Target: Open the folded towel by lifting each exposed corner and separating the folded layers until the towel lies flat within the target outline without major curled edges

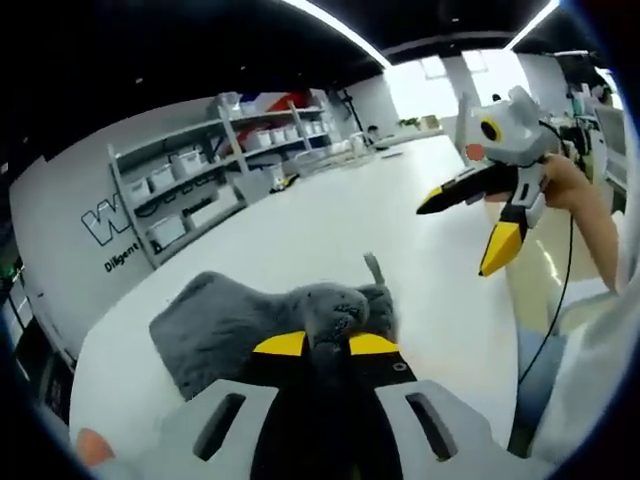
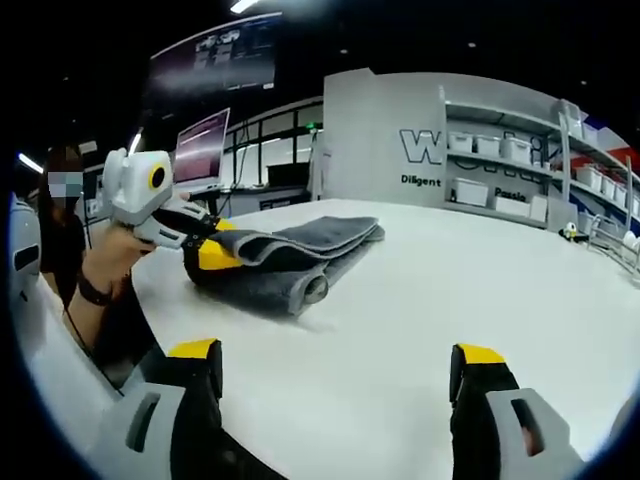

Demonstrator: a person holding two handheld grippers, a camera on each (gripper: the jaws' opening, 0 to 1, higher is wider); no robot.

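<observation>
A grey fluffy towel (image 1: 230,320) lies folded on the white table (image 1: 330,230). My left gripper (image 1: 326,344) is shut on a bunched edge of the towel, lifted between its yellow-tipped jaws. The right gripper (image 1: 470,230) hangs open above the table, off to the right of the towel. In the right gripper view the towel (image 2: 300,250) lies across the table with a rolled edge facing me. There the left gripper (image 2: 215,245) pinches the towel's near-left corner. My right gripper (image 2: 335,365) stands open with bare table between its jaws.
White shelves (image 1: 200,190) with bins run along the far wall. A person's hand (image 2: 110,255) and arm hold the left gripper by the table's rounded edge. A cable (image 1: 560,300) hangs from the right gripper near the table's side.
</observation>
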